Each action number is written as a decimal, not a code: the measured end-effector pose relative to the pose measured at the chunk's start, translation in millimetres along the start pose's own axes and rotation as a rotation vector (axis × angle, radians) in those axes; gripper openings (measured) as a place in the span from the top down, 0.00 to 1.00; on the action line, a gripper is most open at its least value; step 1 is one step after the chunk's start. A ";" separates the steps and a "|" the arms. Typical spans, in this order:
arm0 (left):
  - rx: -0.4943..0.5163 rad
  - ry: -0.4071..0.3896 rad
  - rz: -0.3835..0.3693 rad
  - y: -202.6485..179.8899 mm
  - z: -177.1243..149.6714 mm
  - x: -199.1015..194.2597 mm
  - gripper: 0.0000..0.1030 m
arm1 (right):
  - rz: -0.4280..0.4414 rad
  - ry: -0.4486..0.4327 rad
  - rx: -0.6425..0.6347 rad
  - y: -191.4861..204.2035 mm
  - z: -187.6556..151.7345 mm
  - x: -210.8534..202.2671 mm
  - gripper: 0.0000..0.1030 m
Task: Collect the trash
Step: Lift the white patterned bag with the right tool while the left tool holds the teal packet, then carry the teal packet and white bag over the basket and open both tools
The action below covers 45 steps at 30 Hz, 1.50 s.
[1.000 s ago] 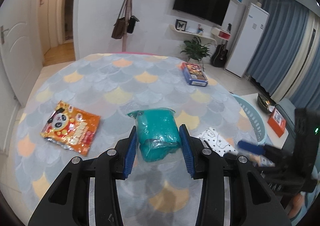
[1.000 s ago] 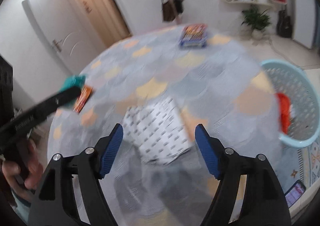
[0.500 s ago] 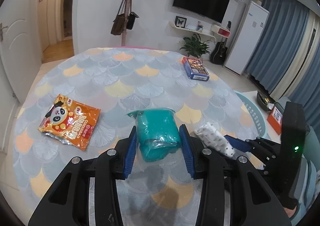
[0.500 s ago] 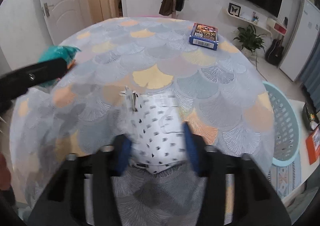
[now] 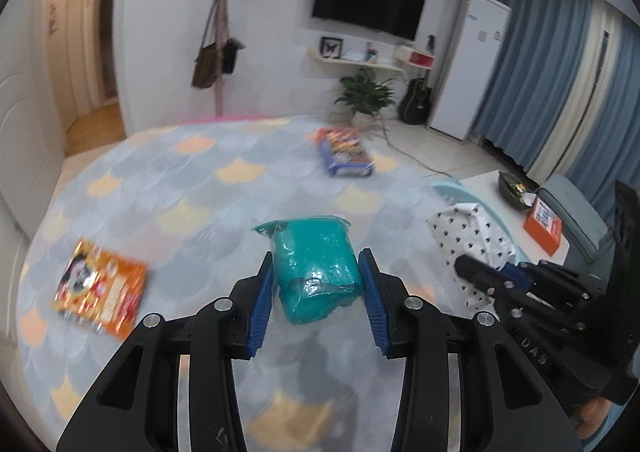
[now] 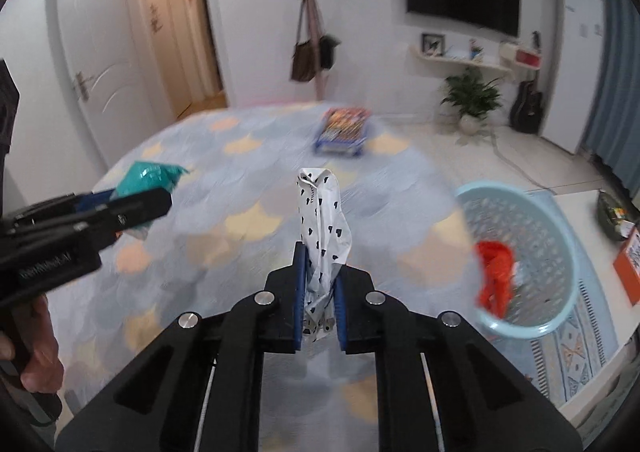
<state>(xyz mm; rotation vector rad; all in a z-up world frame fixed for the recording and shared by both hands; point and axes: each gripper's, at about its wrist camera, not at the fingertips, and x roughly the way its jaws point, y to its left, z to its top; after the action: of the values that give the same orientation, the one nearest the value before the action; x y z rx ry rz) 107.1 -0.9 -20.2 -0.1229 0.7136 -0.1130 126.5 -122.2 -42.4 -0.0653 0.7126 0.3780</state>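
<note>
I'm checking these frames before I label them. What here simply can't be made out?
- Print on the blue box: motion blur in both views.
- Orange snack packet: lettering smeared in the left view; absent from the right view.
- Red item in the basket: blurred, its kind is unclear.
- Lower end of the white spotted wrapper: hidden between the right gripper fingers.
- Teal bag in the left gripper: contents unreadable.

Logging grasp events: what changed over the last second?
The right gripper closed on the white spotted wrapper and lifted it off the table. The left gripper kept the teal bag; the orange packet and blue box stayed put.
</note>
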 end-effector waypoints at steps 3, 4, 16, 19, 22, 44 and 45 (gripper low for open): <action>0.041 -0.021 -0.030 -22.8 17.0 7.1 0.62 | -0.045 -0.041 0.036 -23.7 11.0 -11.8 0.90; 0.053 -0.025 -0.043 -31.1 22.6 10.3 0.62 | -0.061 -0.049 0.045 -30.8 13.7 -14.1 0.90; 0.117 0.053 -0.251 -128.1 75.7 92.8 0.62 | -0.168 -0.056 0.363 -186.0 23.1 -8.2 0.90; 0.119 0.097 -0.276 -148.3 77.7 120.9 0.62 | -0.170 -0.020 0.450 -215.6 12.8 6.0 0.90; 0.137 0.133 -0.283 -165.2 75.6 147.2 0.62 | -0.186 0.031 0.514 -239.3 -0.2 26.8 0.89; 0.209 0.151 -0.274 -184.0 68.5 173.4 0.31 | -0.186 0.099 0.654 -271.1 -31.1 49.7 0.58; 0.202 0.146 -0.274 -180.5 68.6 170.0 0.31 | -0.183 0.097 0.651 -268.3 -29.9 48.2 0.58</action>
<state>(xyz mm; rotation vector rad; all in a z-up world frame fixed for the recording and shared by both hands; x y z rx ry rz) 268.7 -198.6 -51.2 -0.0181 0.8241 -0.4587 237.8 -362.1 -114.8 0.4667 0.8896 -0.0444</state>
